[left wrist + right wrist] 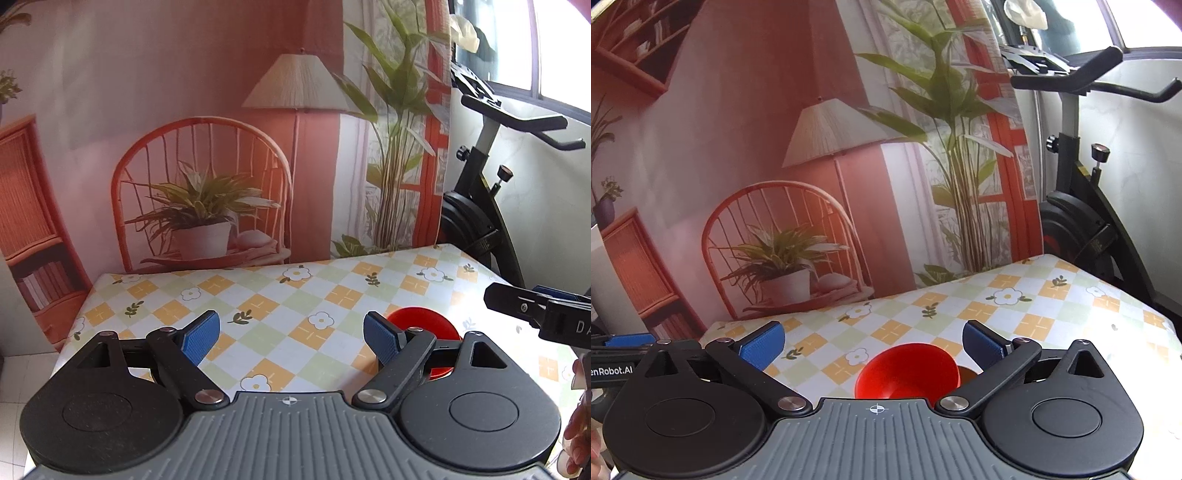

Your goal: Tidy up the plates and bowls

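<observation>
Early in the task, by the look of it: only one dish in sight, a red bowl (pixel 908 371), resting on the checked floral tablecloth (pixel 280 295) toward the near edge of the table, untouched and not yet stacked with anything. Left gripper (pixel 291 334) hovering above the cloth with blue pads (pixel 199 338) spread wide apart and nothing between them, the bowl off to its right and partly behind the right-hand finger. Right gripper (pixel 873 345) likewise gaping and empty, poised over the near edge with the bowl just below and ahead of the gap, not in contact. Something brownish (pixel 966 373) tucked behind the bowl's right rim, possibly a second dish or only a shadow; too little showing to say. No plates visible anywhere on the cloth, so most of the sorting presumably still to do, or the rest lying out of frame. Near strip of the table masked by both gripper bodies. At the right edge of the left wrist view, the other gripper's fingers cut off, with part of a hand (pixel 578 432) below. Printed backdrop (pixel 207 155) and exercise bike (pixel 480 206) behind the far edge.
</observation>
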